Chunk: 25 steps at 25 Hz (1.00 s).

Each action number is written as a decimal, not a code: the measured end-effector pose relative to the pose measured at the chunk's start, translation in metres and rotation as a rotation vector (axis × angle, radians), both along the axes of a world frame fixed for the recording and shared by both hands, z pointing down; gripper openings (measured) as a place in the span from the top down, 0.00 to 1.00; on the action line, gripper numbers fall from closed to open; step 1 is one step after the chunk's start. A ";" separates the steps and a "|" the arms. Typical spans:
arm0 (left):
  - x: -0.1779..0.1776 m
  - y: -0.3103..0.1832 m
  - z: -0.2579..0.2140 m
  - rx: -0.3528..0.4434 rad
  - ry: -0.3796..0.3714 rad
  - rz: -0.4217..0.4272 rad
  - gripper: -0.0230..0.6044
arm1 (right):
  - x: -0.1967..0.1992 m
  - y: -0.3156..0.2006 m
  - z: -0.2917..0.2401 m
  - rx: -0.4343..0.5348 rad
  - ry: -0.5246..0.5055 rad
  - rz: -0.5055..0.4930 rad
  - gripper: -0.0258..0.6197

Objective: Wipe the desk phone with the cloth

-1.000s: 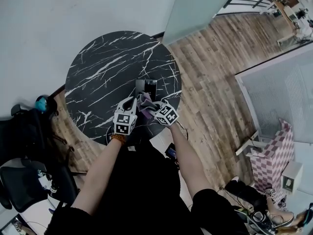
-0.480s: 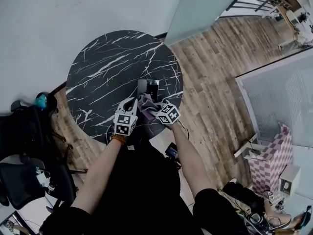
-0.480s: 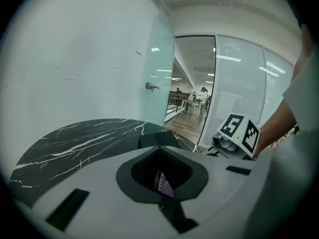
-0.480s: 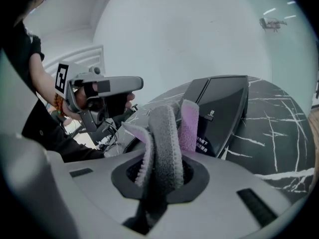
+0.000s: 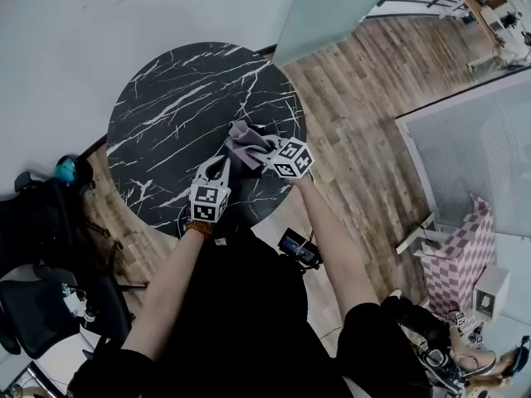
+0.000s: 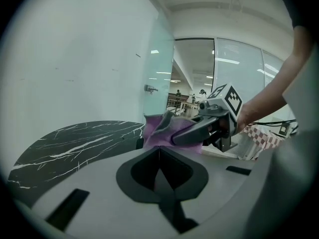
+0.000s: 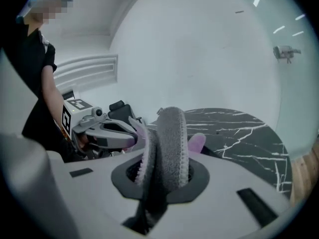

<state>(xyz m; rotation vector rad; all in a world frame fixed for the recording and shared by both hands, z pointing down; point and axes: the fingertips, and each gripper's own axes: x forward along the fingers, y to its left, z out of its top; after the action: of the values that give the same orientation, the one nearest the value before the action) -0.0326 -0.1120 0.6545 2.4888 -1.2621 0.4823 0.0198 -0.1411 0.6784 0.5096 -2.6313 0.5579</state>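
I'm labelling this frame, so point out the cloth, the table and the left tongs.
cloth (image 5: 243, 143): head view, middle of the bunched fabric.
table (image 5: 166, 114): head view, bare marble left of the cloth.
left tongs (image 5: 219, 167): head view, at the closed tips.

Head view: flat, dimmish indoor light, muted colours, soft shadows; wide lens bends the floor planks at the edges. Dark bench reads matte. Both gripper views: heavy fisheye, black vignette in corners. Left gripper view: bright ceiling lights far right, slight bloom. Right gripper view: cloth close to lens, soft, out of focus; far wall evenly lit, pale.
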 end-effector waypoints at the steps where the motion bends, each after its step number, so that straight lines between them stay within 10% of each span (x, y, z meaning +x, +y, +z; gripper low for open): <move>1: 0.000 0.001 -0.001 0.002 0.001 0.000 0.94 | 0.002 -0.005 -0.002 0.026 0.017 0.003 0.87; 25: 0.017 0.009 0.000 -0.004 -0.009 0.059 0.94 | 0.052 -0.055 0.028 0.082 0.198 0.250 0.87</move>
<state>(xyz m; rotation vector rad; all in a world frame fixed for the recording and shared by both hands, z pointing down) -0.0158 -0.1032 0.6542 2.5294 -1.1926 0.5108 0.0718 -0.1959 0.7062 0.8815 -2.4251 0.4485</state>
